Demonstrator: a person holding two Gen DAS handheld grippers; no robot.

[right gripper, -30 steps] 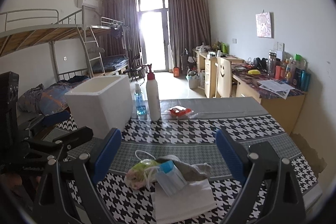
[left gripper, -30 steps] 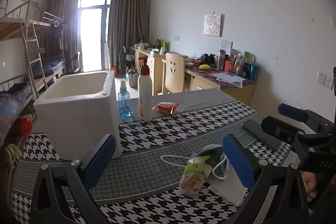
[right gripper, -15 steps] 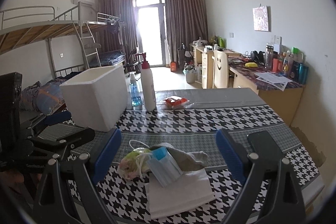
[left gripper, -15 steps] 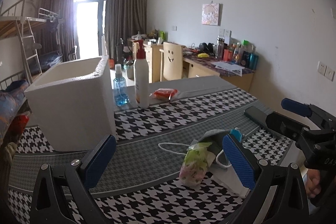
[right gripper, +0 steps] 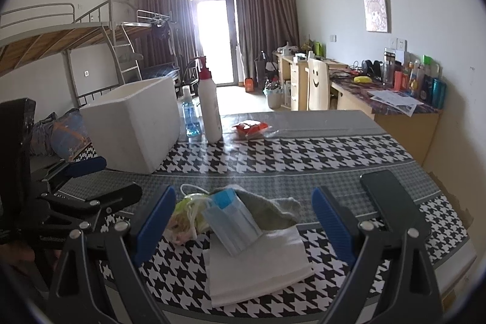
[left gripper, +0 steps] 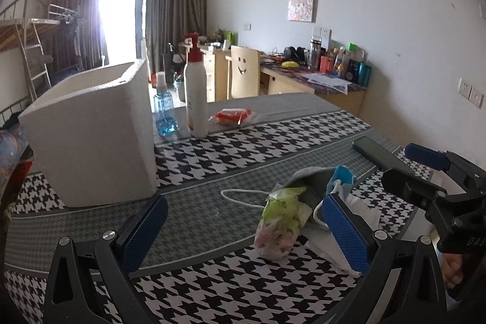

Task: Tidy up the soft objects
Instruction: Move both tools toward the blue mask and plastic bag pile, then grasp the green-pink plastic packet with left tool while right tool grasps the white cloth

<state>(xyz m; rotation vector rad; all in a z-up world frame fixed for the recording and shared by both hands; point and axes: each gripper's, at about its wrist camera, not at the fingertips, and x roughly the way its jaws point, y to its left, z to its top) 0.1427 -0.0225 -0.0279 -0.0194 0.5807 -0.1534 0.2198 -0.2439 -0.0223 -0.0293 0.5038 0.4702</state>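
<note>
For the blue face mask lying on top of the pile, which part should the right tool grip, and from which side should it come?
Grip the blue face mask at its near lower edge, which overhangs the white folded cloth. Come from the front with the right tool, low and level. The mask lies flat and tilted on the grey sock, so this free edge probably lifts alone; its ear loops tangle near the tissue pack.

Soft pile on my near table edge: blue face mask [right gripper: 232, 220] on top of grey sock [right gripper: 270, 210], both overlapping flat folded white cloth [right gripper: 258, 266]. Floral tissue pack [left gripper: 281, 225] touching pile's left side.
</note>
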